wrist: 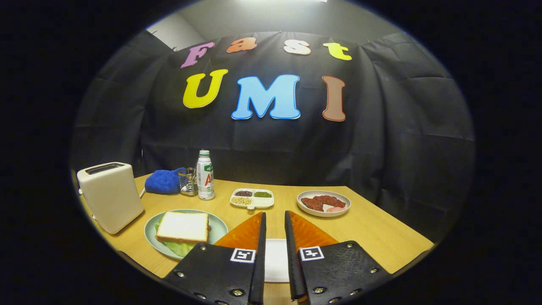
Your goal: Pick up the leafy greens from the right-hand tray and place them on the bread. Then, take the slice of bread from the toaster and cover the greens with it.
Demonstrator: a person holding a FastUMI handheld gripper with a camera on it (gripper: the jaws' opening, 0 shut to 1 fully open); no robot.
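Note:
A white bread slice [183, 226] lies on top of leafy greens [180, 247], which stick out under its near edge. Both rest on a pale green plate [220, 228], left of and just ahead of my fingers. The cream toaster [111, 195] stands further left; its top slot looks dark, and I cannot tell what is in it. The right-hand tray [324, 213], a white dish, holds brown meat pieces and a pink slice, beyond the right finger. My gripper [275, 214] hangs above the table's near edge, its fingers a narrow gap apart with nothing between them.
A divided white dish [252, 204] of beans and seeds sits straight ahead. Behind it to the left are a bottle [205, 175], a small glass [188, 182] and a blue cloth [163, 181]. A flat white piece [276, 259] lies on the wooden table [381, 228] under the fingers.

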